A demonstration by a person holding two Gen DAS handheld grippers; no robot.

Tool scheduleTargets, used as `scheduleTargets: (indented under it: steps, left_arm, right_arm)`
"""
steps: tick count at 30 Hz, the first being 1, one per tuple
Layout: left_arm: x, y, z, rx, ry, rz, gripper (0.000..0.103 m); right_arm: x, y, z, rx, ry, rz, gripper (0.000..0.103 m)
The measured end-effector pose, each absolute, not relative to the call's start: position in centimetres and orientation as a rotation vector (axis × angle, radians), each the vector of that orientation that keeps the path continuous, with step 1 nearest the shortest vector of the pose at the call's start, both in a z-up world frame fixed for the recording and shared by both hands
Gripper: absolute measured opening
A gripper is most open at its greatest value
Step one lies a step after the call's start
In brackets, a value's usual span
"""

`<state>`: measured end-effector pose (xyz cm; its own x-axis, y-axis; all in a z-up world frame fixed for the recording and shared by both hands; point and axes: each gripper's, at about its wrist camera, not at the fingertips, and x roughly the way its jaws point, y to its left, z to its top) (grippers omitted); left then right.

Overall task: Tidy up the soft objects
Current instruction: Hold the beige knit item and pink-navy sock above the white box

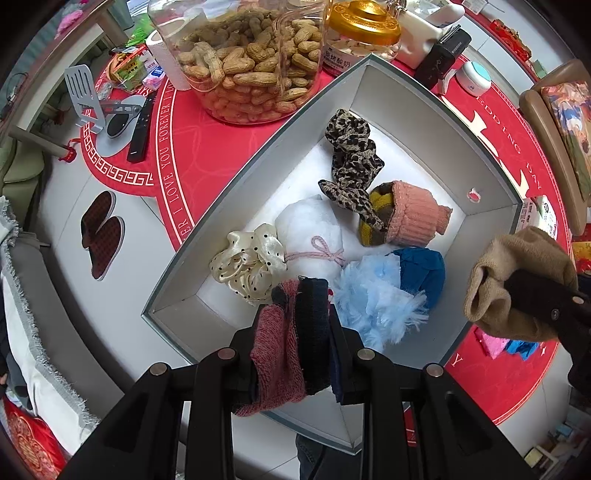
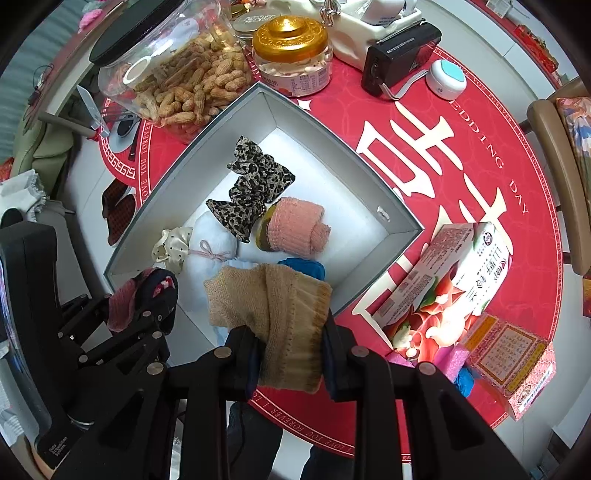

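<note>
A grey open box point(image 1: 258, 155) point(image 2: 192, 155) sits on the red table mat. In it lie a leopard scrunchie point(image 1: 351, 147) point(image 2: 255, 177), a pink knit roll point(image 1: 413, 214) point(image 2: 295, 225), a white bundle tied with pink string point(image 1: 310, 232) point(image 2: 214, 240), a cream dotted scrunchie point(image 1: 247, 258) point(image 2: 170, 247), a pale blue fluffy piece point(image 1: 376, 295) and a blue cloth point(image 1: 424, 269) point(image 2: 303, 266). My left gripper point(image 1: 295, 332) point(image 2: 144, 306) is shut on a pink and navy knit sock point(image 1: 284, 339) above the box's near corner. My right gripper point(image 2: 288, 347) point(image 1: 532, 295) is shut on a tan knit sock point(image 2: 273, 314) point(image 1: 517, 280) above the box's near edge.
A peanut jar point(image 1: 243, 62) point(image 2: 177, 81), a gold-lidded jar point(image 1: 362, 29) point(image 2: 291, 48), a black radio point(image 2: 399, 55) and a round white device point(image 2: 445, 79) stand behind the box. Printed cartons point(image 2: 450, 280) lie right of it. A remote point(image 1: 140, 129) and slippers point(image 1: 101, 232) are to the left.
</note>
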<state>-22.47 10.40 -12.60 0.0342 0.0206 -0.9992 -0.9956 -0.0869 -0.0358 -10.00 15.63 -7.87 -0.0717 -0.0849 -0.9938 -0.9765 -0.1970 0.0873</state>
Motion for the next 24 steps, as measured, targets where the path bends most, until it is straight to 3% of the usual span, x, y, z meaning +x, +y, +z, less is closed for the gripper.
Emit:
scheduleTargets:
  steps: [24]
  left_arm:
    - [-22.63,10.80,-13.02,-1.286,1.136,1.248,0.028]
  right_arm:
    - [-10.37,15.95,-8.31,-1.398,1.222,1.376,0.029]
